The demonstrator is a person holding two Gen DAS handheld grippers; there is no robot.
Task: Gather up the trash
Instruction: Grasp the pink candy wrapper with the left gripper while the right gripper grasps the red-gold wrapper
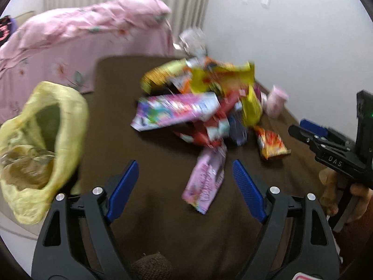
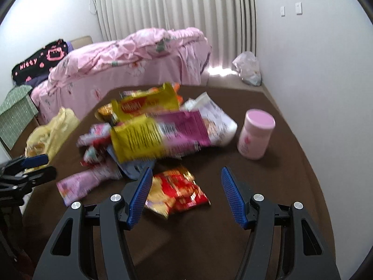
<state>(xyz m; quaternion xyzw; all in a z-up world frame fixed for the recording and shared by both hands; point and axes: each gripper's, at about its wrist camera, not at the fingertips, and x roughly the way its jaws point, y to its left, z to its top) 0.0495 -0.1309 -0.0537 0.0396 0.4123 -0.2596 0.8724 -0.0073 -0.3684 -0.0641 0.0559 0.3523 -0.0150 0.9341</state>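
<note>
My right gripper hung with jaws apart and empty just above the red-and-gold snack packet, which lay flat on the brown table nearer me than the wrapper pile. I judged a low, square pinch best. Its long axis ran left-right. My left gripper, also agape, faced the pink wrapper; the yellow bag sat left of the pile.

White walls, pleated curtain, pink-covered bed, brown tabletop.
</note>
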